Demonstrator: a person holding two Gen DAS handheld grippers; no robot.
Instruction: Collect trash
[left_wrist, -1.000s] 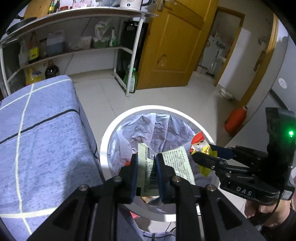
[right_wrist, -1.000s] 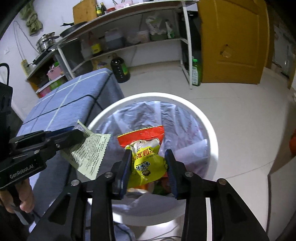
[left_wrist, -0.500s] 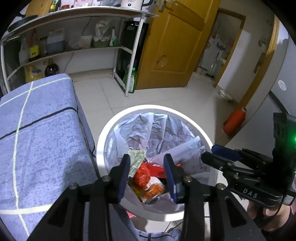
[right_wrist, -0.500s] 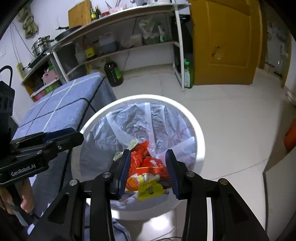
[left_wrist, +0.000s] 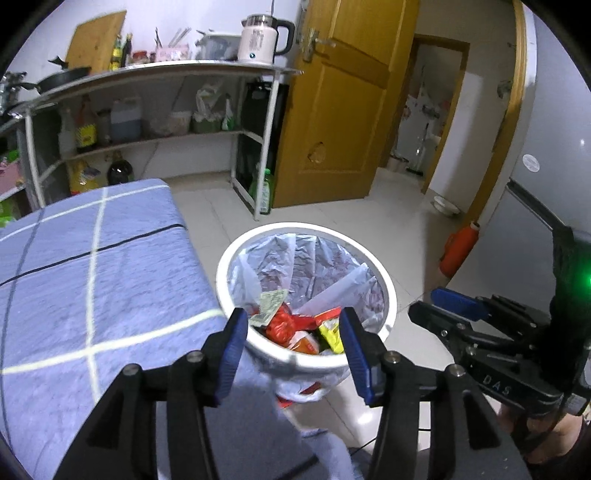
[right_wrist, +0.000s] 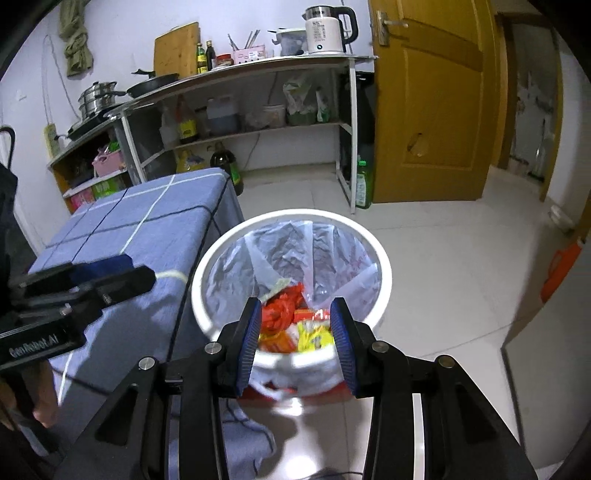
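Both wrappers (left_wrist: 328, 328) now lie in the bin (left_wrist: 384, 288) — left gripper (left_wrist: 291, 341) just opened, right gripper (right_wrist: 297, 328) apart, both empty.

both wrist views over bin (left_wrist: 384, 286)

Trash bin (left_wrist: 384, 291) near rim behind gripper fingers, kettle (left_wrist: 258, 37) print too small to read

Bin (left_wrist: 388, 291) – glossy white plastic, crinkled film liner (left_wrist: 314, 258); tablecloth (left_wrist: 92, 258) – matt cloth.
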